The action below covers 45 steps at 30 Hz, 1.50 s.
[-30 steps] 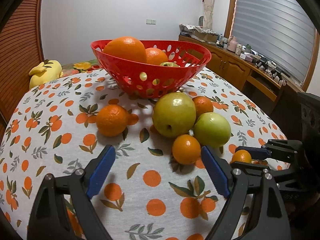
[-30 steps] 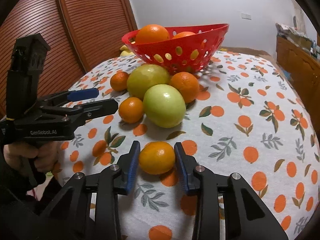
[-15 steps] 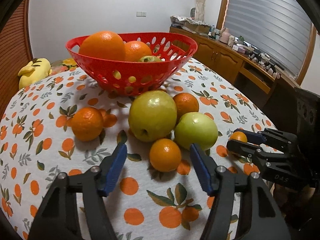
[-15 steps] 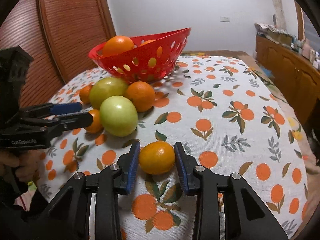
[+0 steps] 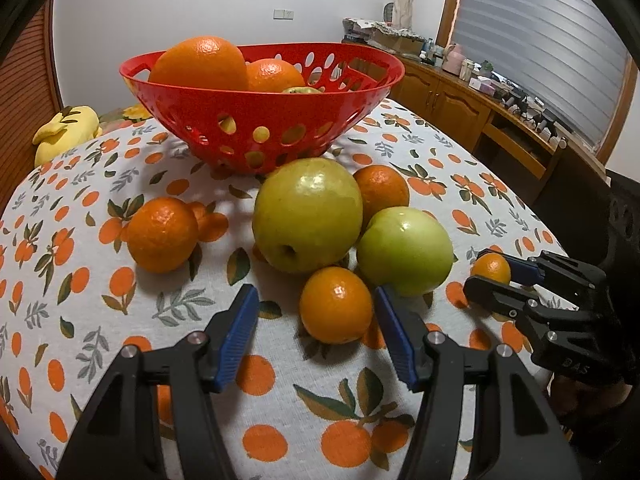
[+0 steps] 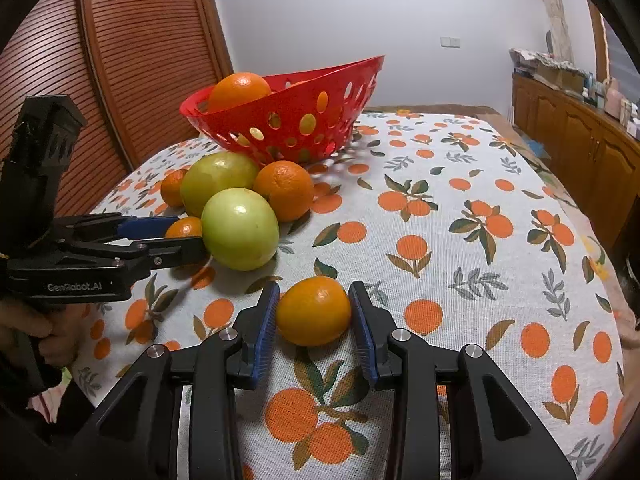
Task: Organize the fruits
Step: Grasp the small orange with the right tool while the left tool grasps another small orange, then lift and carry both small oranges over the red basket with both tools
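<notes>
Small round oranges are being bracketed: left gripper (image 5: 316, 322) wide around one (image 5: 336, 304), right gripper (image 6: 314, 320) holding another (image 6: 314, 310); fingers should be centred before closing.

The round table is covered with a white tablecloth (image 5: 288, 412) printed with oranges and leaves. On it stands a red perforated basket (image 5: 264, 120). In front of the basket lies a group of loose fruit: a big yellow-green pear (image 5: 307, 216) touching a lighter green apple (image 5: 404, 254), one orange (image 5: 382, 192) behind them, and a small orange (image 5: 335, 304) before them. Another orange (image 5: 162, 234) lies alone, to the left. A yellow-orange tangerine (image 6: 314, 311) lies apart from the group, near the table's edge.
</notes>
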Motion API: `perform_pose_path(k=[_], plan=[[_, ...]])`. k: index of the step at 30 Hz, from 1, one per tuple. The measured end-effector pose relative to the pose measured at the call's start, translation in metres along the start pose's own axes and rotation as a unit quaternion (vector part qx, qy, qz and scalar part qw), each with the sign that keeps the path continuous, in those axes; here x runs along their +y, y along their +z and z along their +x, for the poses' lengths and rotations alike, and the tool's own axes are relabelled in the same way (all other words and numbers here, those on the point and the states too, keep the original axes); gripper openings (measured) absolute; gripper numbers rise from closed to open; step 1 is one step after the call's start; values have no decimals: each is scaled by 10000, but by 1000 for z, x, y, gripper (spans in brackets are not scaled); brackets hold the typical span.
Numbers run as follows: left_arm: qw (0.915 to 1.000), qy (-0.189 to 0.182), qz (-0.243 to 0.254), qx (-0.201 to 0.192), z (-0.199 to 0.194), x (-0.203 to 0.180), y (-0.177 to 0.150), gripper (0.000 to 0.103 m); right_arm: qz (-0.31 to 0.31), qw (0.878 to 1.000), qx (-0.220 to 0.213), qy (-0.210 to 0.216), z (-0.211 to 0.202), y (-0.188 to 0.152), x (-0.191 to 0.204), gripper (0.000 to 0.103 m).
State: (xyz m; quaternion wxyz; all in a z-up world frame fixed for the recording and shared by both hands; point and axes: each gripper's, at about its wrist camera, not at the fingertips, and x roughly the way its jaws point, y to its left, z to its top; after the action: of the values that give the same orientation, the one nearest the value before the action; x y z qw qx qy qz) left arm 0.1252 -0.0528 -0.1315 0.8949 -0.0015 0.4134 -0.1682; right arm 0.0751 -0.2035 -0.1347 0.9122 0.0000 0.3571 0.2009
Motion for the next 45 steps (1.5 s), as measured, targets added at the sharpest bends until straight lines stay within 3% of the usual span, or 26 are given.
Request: perform_pose_path(k=[3, 8, 20, 32, 45], plan=[[10000, 5, 2, 12, 1, 0, 0, 59, 16, 10000, -2, 9, 0, 0, 0, 35], [9998, -183, 9, 8, 3, -1, -1, 42, 10, 10000, 0, 6, 0, 0, 0, 35], [9997, -203, 45, -133, -4, -1, -6, 33, -40, 10000, 39, -64, -2, -1, -1, 35], [9993, -219, -87, -274, -22, 4, -10, 32, -30, 9999, 37, -108, -6, 2, -5, 35], [9971, -224, -184, -704, -58, 12, 4, 32, -150, 9997, -149, -116, -19, 27, -5, 35]])
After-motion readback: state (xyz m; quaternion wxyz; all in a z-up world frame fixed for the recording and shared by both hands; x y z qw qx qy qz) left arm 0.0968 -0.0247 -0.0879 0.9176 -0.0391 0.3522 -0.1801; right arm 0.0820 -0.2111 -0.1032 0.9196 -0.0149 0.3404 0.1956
